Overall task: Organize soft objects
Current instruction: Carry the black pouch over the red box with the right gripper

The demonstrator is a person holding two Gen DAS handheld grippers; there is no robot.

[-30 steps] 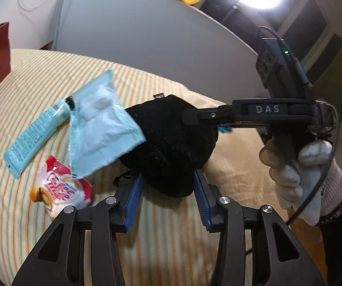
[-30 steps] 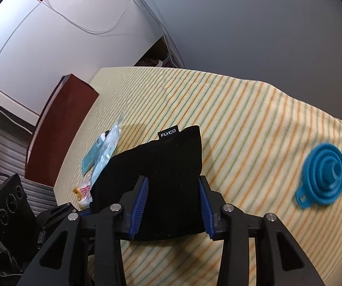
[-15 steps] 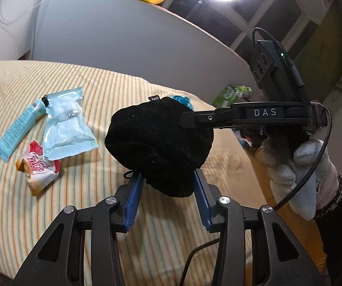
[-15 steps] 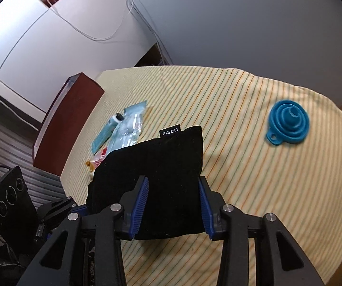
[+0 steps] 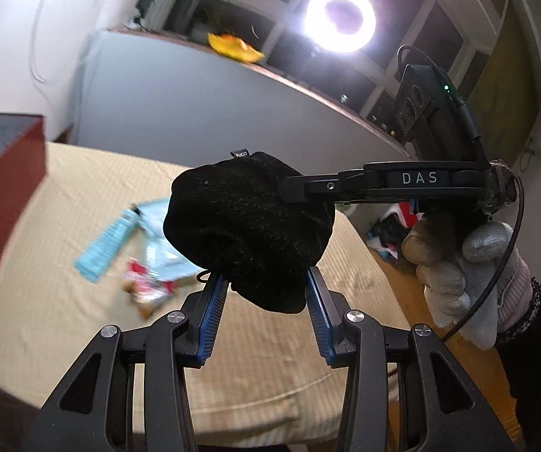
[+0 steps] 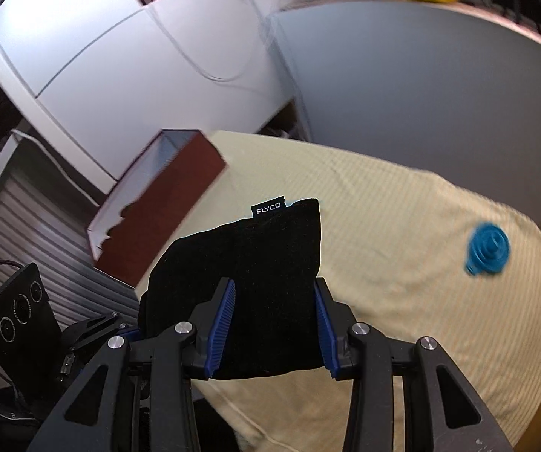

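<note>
A black velvet pouch [image 5: 249, 226] with a FLYCO tag hangs in the air above the striped table. My left gripper [image 5: 266, 293] is shut on its lower end. My right gripper [image 6: 275, 301] is shut on its other end [image 6: 270, 282]; in the left wrist view that gripper reaches in from the right [image 5: 300, 188], held by a gloved hand [image 5: 459, 260]. On the table below lie a light blue tube [image 5: 106, 241], a clear plastic packet [image 5: 161, 256] and a red-and-white snack packet [image 5: 146, 288].
A dark red open box [image 6: 161, 203] stands at the table's left end, also in the left wrist view [image 5: 2, 203]. A blue collapsible funnel [image 6: 488, 249] lies near the right edge. The striped cloth [image 5: 66, 188] covers the table.
Both grippers have lifted the pouch higher and away from the table. The tube and packets look smaller and farther below. The red box has come into view.
</note>
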